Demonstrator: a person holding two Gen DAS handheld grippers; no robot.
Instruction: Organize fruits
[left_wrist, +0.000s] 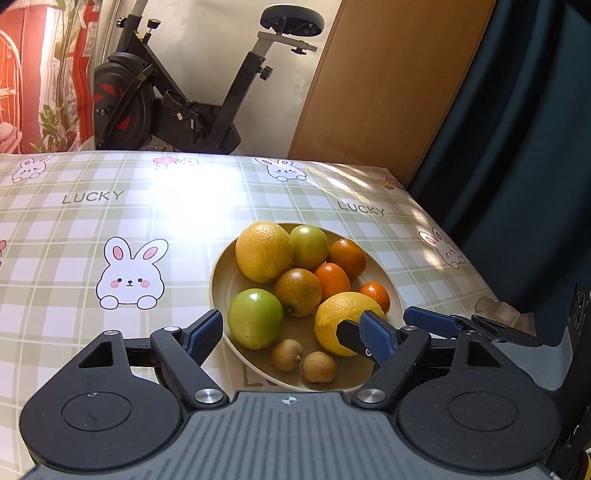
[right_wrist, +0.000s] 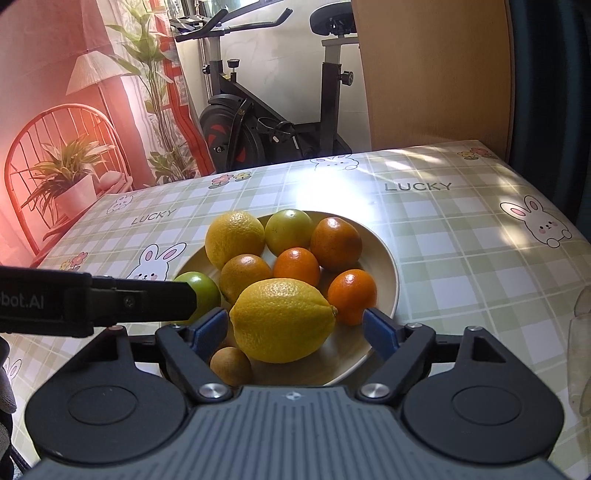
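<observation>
A beige plate (left_wrist: 221, 280) on the checked tablecloth holds two yellow lemons, two green fruits, several oranges and small brown longans. In the left wrist view my left gripper (left_wrist: 291, 332) is open at the plate's near rim, with a green fruit (left_wrist: 255, 317) and a longan (left_wrist: 286, 354) between its fingers, untouched. The right wrist view has my right gripper (right_wrist: 293, 328) open around the near lemon (right_wrist: 282, 319), a gap showing at each blue pad. One finger of the left gripper (right_wrist: 129, 302) reaches in from the left, across the green fruit (right_wrist: 205, 291).
An exercise bike (left_wrist: 166, 92), a wooden panel (left_wrist: 388, 74) and a dark curtain (left_wrist: 517, 147) stand behind the table. The table's right edge runs close to the plate (right_wrist: 391, 266). A clear plastic object (right_wrist: 581, 332) lies at the right. A chair with potted plants (right_wrist: 70, 177) stands far left.
</observation>
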